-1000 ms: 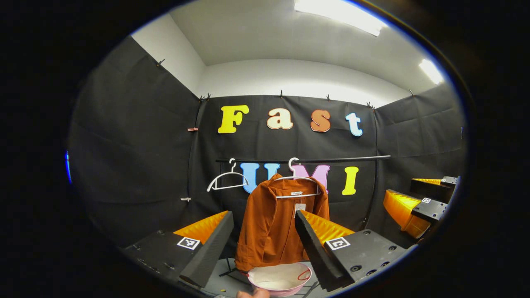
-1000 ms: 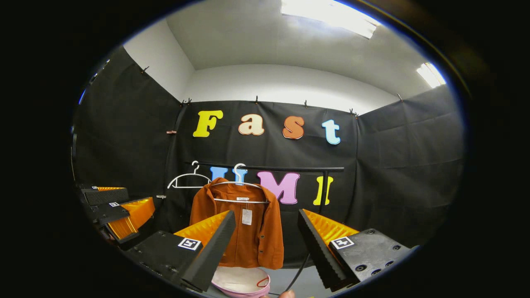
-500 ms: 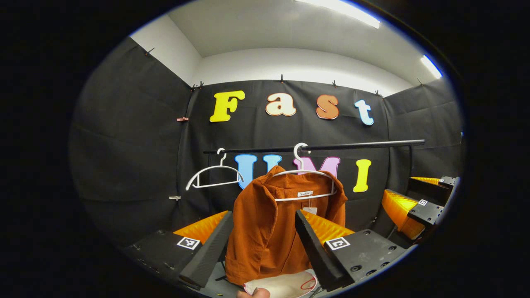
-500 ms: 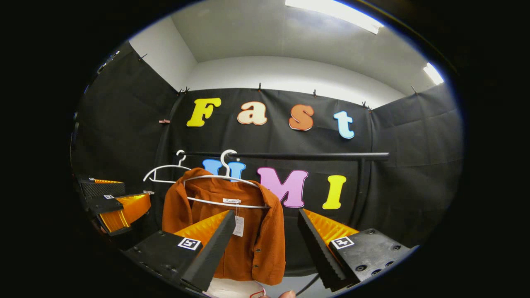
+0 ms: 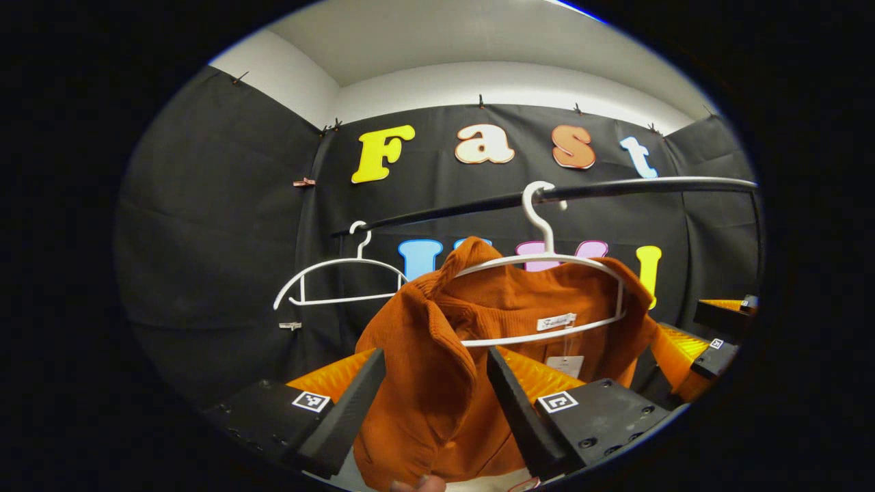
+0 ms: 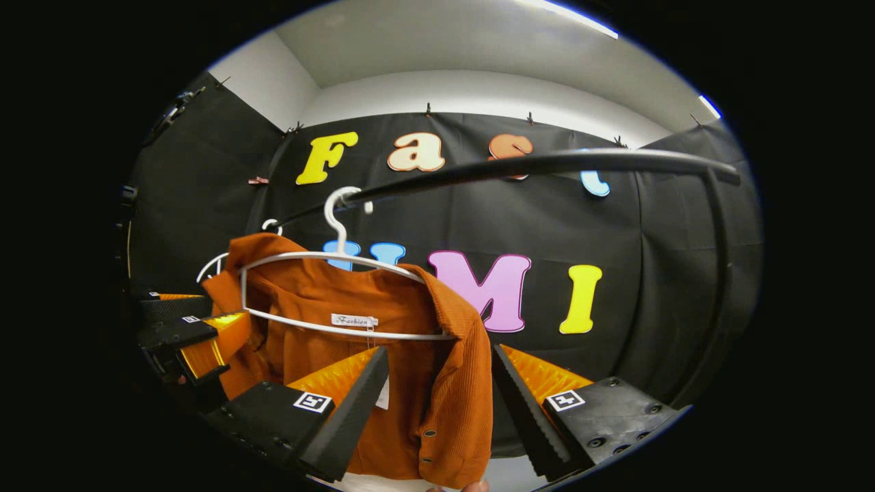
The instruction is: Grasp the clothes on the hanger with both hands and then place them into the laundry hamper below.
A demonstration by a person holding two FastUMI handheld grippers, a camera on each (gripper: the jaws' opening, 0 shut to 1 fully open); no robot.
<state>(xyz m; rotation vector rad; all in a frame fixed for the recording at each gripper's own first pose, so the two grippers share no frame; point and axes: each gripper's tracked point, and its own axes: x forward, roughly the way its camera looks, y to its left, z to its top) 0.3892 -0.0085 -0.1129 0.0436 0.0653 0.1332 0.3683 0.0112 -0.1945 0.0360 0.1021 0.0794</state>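
Note:
An orange corduroy jacket [image 5: 437, 369] hangs on a white hanger [image 5: 547, 273] from a black rail [image 5: 615, 188]. In the left gripper view my left gripper [image 5: 435, 372] is open, with the jacket's left shoulder and sleeve showing between its fingers. My right gripper [image 6: 437, 372] is open too, and the jacket [image 6: 451, 383] has its right shoulder and buttoned front edge in the gap. The same hanger [image 6: 328, 266] and rail [image 6: 547, 164] show close above. Each view shows the other gripper at the jacket's far side: the right gripper [image 5: 711, 338] and the left gripper [image 6: 184, 335]. A pale sliver of the hamper [image 5: 485, 482] peeks out below the hem.
An empty white hanger [image 5: 335, 280] hangs on the rail to the left of the jacket. The rail's upright post [image 6: 718, 273] stands at the right. Black cloth walls close in the back and both sides. A fingertip [image 5: 417, 485] shows at the bottom edge.
Both grippers have moved forward and up toward the jacket; it now looms large with a shoulder between each pair of fingers. The hamper has dropped almost out of sight. Fingers stayed open.

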